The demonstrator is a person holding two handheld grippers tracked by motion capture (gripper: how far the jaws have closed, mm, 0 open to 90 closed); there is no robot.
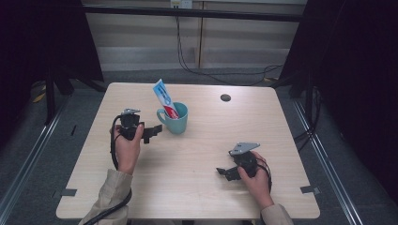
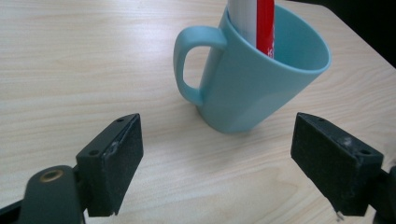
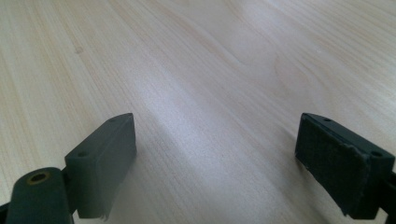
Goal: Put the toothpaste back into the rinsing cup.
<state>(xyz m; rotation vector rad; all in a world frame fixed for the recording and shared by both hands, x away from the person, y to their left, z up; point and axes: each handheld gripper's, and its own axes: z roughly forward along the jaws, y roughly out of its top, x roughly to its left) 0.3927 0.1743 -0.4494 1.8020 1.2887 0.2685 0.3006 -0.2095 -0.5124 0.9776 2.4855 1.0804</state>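
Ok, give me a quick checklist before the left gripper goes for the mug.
1. Left gripper open wide enough for the mug: ok.
2. Mug upright on the table: ok.
3. Toothpaste tube inside the mug, leaning toward the handle side: ok, may shift.
4. Handle free, nothing against it: ok.
5. Fingers short of the mug, not touching: ok.
6. Right gripper open, away from the mug: ok.

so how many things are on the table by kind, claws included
mug: 1, teal, standing upright
toothpaste tube: 1, standing in the mug
claws: 2, left claw open beside the mug, right claw open over bare table
total: 4
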